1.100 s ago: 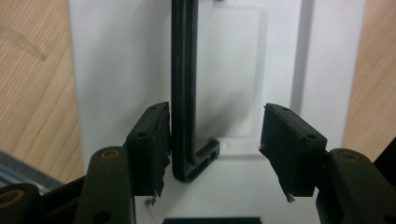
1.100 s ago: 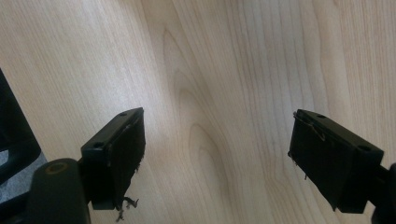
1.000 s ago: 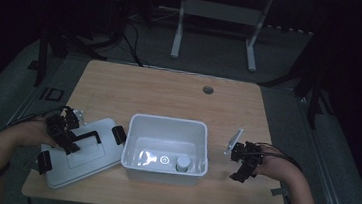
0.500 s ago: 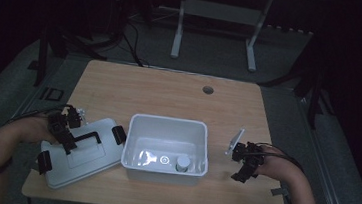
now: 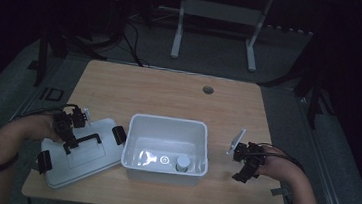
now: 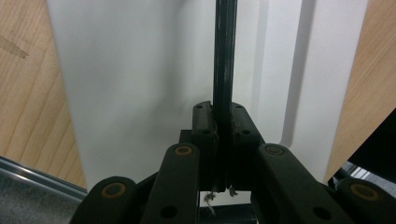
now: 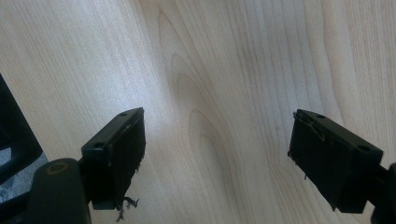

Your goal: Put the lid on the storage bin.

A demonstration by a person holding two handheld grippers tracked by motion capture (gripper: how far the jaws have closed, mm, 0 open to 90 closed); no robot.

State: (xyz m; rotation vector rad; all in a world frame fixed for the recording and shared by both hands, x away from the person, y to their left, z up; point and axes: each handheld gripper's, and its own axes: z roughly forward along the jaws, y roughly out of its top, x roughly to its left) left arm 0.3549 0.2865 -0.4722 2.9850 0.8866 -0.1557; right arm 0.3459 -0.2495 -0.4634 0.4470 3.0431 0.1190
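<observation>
Pinching the lid's [image 5: 79, 157] black handle [image 6: 224, 60], the left gripper [image 6: 223, 135] is clenched — the right gripper [image 7: 217, 154] gapes released over bare table [image 7: 210, 70], seemingly hovering.

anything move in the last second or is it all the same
Almost nothing visibly changed. The left claw stays shut on the black handle of the white lid, which lies beside the white bin. The right claw stays open over bare table.
</observation>
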